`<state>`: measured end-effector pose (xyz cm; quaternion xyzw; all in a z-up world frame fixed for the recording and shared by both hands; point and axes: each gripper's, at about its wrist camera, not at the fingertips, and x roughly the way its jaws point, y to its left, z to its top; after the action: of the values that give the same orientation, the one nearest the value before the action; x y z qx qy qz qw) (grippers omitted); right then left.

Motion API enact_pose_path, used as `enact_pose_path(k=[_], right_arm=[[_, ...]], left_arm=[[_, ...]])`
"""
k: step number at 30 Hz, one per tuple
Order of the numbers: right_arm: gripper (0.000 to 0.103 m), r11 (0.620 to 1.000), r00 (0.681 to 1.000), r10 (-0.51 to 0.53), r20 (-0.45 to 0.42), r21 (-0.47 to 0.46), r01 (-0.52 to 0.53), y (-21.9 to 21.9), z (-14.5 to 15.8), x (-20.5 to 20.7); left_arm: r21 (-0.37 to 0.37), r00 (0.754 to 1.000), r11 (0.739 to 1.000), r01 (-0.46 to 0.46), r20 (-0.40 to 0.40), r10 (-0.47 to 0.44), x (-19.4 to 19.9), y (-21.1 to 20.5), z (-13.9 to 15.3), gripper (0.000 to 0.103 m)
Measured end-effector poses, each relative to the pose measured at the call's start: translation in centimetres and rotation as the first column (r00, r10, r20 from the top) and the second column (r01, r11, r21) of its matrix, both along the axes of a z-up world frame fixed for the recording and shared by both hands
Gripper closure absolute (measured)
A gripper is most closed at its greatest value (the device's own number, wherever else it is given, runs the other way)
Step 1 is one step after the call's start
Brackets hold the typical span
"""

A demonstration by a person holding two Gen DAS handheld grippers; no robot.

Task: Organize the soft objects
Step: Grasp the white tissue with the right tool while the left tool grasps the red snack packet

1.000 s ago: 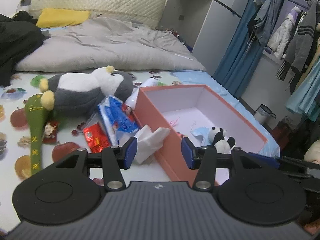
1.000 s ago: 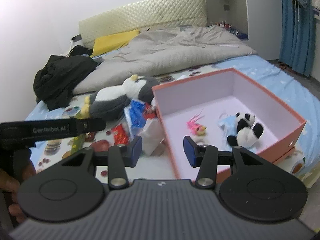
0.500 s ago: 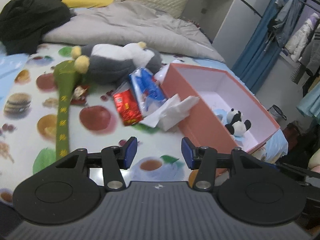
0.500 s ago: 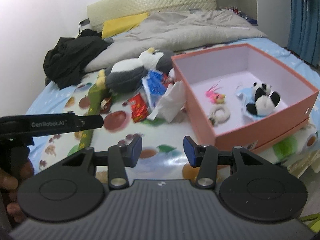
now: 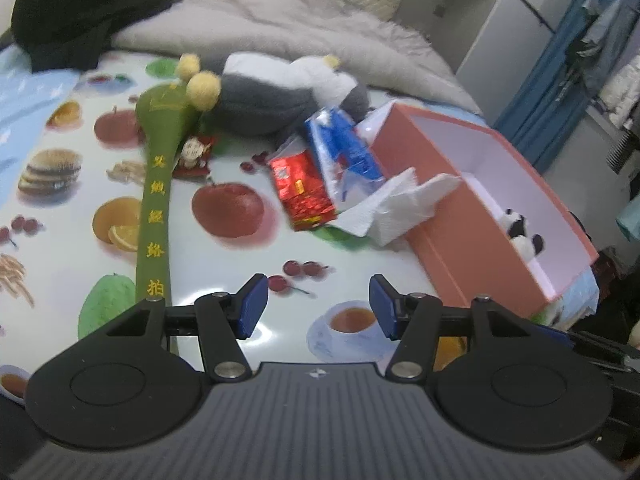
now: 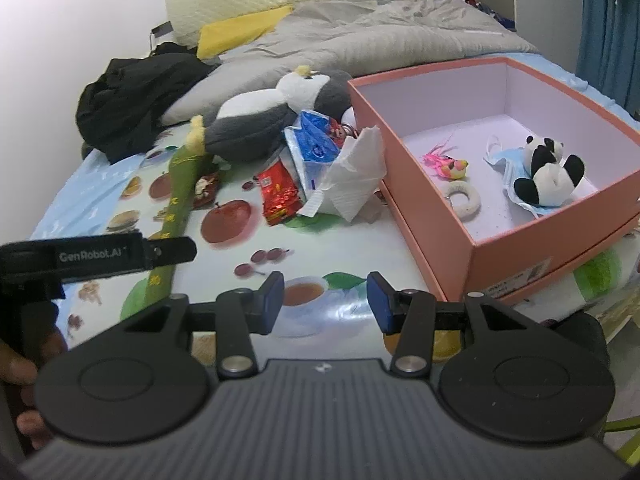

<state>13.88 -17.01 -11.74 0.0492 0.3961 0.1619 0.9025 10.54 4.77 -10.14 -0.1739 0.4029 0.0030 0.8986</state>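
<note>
A grey and white plush penguin [image 5: 276, 96] [image 6: 260, 118] lies on the fruit-print sheet, with a long green plush stick [image 5: 154, 196] [image 6: 178, 196] beside it. A red packet [image 5: 302, 190] [image 6: 278, 194], a blue and white pack [image 5: 344, 152] [image 6: 314, 148] and white tissue [image 5: 400, 204] [image 6: 354, 176] lie against the pink box [image 5: 456, 232] [image 6: 430, 216]. Inside the box are a plush panda [image 6: 546, 172] [image 5: 520, 232], a pink toy [image 6: 446, 164] and a white ring [image 6: 464, 200]. My left gripper [image 5: 314, 306] hangs over the sheet with nothing between its jaws, which are opening. My right gripper [image 6: 326, 302] stands open and empty near the bed's front edge.
A grey duvet [image 5: 304, 28] [image 6: 372, 36], a yellow pillow [image 6: 240, 32] and a black garment [image 5: 80, 8] [image 6: 136, 92] fill the far end of the bed. Blue curtains [image 5: 536, 92] and hanging clothes stand at the right. A hand [image 6: 20, 364] holds the left gripper's body [image 6: 96, 256].
Both grippers have sunk toward the sheet and drawn back from the box. The left one swung left, so the toys now lie ahead of it, and its jaws have widened.
</note>
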Motion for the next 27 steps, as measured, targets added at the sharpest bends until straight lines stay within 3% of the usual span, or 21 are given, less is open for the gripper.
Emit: enact_pose_path(k=[8,17,27], right_arm=[[0.054,0.998,0.998,0.062,0.010,0.014,-0.062,2.6,-1.5,2.7],[0.054,1.000,0.999,0.008,-0.041,0.006,-0.008,4.5,-5.2,6.8],[0.054,0.995,0.995,-0.098,-0.030,0.011,0.098,5.3,-6.8,11.3]], left_arm=[[-0.030,0.999,0.999,-0.028,-0.027,0.028,5.0,1.6,-2.3,0.041],[-0.054,0.999,0.999,-0.001,-0.044,-0.001,10.9,2.1,-5.1,0.037],[-0.200,0.994,0.977,-0.071,-0.101,0.052,16.7,4.2,-8.2,0.036]])
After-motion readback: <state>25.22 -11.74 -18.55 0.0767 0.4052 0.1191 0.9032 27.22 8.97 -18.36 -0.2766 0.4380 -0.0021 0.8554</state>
